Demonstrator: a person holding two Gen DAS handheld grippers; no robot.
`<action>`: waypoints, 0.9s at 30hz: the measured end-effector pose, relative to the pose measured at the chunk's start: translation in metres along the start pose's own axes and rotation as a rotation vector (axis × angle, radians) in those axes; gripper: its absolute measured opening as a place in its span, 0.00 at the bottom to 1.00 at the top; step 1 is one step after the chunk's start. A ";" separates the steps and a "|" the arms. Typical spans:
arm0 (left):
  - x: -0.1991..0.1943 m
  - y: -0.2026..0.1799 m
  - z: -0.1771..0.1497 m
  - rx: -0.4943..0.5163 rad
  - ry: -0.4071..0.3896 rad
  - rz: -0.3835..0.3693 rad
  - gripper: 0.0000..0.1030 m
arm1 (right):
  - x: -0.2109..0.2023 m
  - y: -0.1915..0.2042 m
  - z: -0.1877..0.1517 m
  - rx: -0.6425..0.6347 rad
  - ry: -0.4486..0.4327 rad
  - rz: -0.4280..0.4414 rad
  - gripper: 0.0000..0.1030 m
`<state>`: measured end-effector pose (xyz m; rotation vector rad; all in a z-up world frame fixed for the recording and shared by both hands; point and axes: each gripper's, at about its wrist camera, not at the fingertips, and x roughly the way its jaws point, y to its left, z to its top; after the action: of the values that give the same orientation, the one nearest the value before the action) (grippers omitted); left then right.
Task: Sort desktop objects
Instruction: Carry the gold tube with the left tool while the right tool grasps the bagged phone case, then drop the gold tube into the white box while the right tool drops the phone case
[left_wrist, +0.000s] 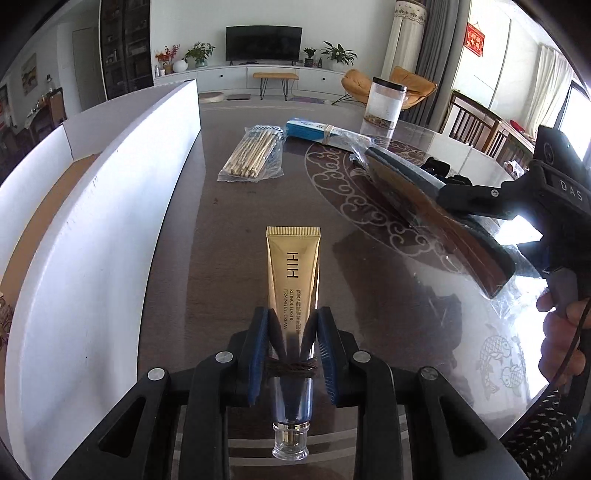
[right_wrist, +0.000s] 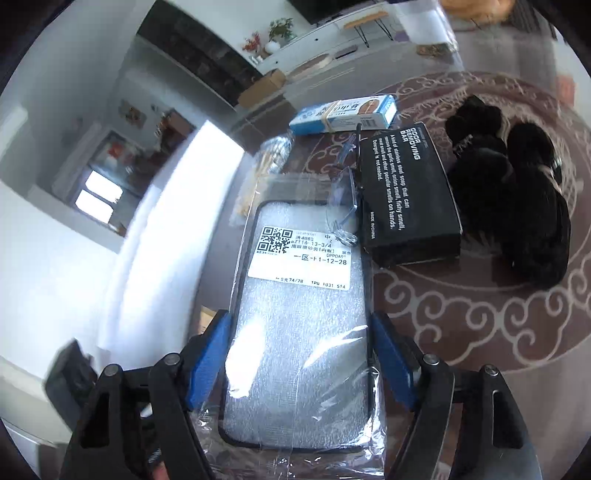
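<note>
A gold eye-cream tube with a clear cap sticks out forward over the dark table, and my left gripper is shut on its lower part. A phone case in a clear plastic bag, with a white barcode label, lies between the blue pads of my right gripper, which press on its two long edges. In the left wrist view the same bagged phone case hangs tilted above the table at the right, held by the right gripper, with a person's hand on its handle.
A white-walled cardboard box runs along the left. On the table lie a bag of chopsticks, a blue carton, a clear jar, a black odor-bar box, clear glasses and a black fluffy bundle.
</note>
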<state>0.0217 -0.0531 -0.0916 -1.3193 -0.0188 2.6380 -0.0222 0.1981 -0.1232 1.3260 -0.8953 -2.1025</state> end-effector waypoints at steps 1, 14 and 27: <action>-0.005 -0.002 0.002 0.000 -0.010 -0.008 0.26 | -0.005 -0.008 -0.003 0.055 -0.006 0.064 0.73; -0.077 0.023 0.036 -0.093 -0.127 -0.093 0.26 | -0.027 0.041 -0.017 0.116 -0.049 0.394 0.73; -0.210 0.139 0.050 -0.204 -0.320 0.021 0.26 | 0.014 0.204 -0.007 -0.126 0.001 0.428 0.73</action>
<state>0.0816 -0.2227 0.0911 -0.9370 -0.3283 2.8986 -0.0088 0.0512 0.0181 0.9695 -0.9338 -1.7915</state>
